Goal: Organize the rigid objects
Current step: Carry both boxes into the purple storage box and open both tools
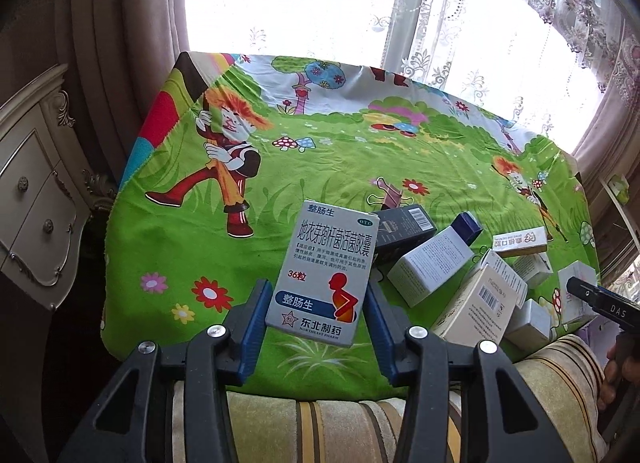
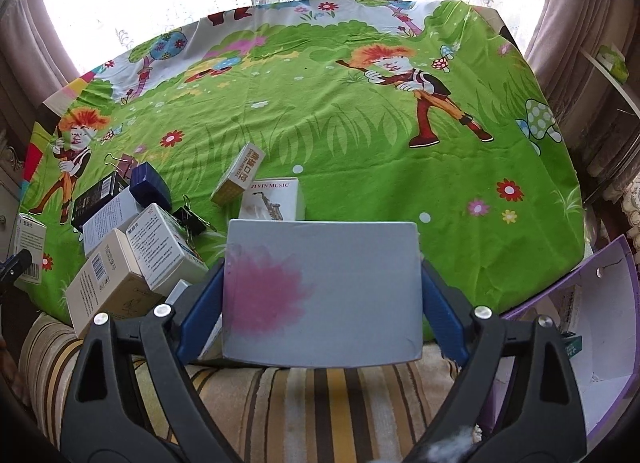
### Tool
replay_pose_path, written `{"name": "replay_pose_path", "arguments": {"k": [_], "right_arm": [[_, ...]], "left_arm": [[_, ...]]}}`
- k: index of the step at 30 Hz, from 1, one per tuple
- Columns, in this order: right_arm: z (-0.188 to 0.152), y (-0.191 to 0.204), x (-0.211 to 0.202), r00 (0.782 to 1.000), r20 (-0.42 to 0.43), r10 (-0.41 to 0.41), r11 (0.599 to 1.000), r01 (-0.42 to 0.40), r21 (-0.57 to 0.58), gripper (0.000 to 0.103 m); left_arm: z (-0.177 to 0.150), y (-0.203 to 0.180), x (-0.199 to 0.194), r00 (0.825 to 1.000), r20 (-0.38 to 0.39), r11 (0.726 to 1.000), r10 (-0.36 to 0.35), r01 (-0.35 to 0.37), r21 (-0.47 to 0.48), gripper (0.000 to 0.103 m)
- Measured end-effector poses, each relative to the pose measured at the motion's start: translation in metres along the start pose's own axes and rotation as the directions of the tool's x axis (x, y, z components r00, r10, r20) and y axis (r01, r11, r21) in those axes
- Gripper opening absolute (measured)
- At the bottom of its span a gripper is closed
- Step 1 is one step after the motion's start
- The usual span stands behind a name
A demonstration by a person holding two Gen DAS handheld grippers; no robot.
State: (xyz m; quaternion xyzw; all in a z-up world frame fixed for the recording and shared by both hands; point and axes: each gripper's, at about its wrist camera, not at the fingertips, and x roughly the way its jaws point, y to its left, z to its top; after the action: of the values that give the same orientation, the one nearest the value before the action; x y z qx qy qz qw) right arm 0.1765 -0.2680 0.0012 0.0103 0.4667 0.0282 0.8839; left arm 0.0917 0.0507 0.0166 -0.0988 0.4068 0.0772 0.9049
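My left gripper (image 1: 316, 291) is shut on a grey-white medicine box (image 1: 324, 263) with blue Chinese print and a red figure. It holds the box upright, lifted off the green cartoon cloth (image 1: 320, 151). My right gripper (image 2: 322, 269) is shut on a wide pale-blue box (image 2: 340, 283) with a pink blotch, one blue pad on each side edge. A heap of small cartons (image 2: 132, 247) lies on the cloth between the two grippers. The same heap (image 1: 472, 283) shows right of the left gripper. The heap includes a dark box (image 1: 404, 229) and a saxophone-print box (image 2: 276, 199).
An open purple-and-white carton (image 2: 600, 323) sits at the near right, off the cloth. Black binder clips (image 2: 192, 219) lie among the cartons. A striped cushion (image 2: 320, 403) runs along the near edge. A cream cabinet (image 1: 36, 203) stands left, with curtains and a window behind.
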Motion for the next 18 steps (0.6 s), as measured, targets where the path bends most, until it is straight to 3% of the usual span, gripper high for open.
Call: {"name": "replay_pose_path", "arguments": {"k": [9,18], "right_arm": [[-0.006,-0.023,-0.050,0.993,0.113,0.011,0.999,-0.016,0.044,0.092],[-0.036,-0.061,-0.091,0.989,0.144,0.014,0.996,-0.026,0.082,0.092]], "left_arm": [[-0.003,-0.045,-0.042,0.989,0.037,0.989,-0.146,0.145,0.038,0.047],[-0.023,-0.135,-0.062,0.938,-0.040,0.925,-0.345,0.347,0.155,0.047]]}}
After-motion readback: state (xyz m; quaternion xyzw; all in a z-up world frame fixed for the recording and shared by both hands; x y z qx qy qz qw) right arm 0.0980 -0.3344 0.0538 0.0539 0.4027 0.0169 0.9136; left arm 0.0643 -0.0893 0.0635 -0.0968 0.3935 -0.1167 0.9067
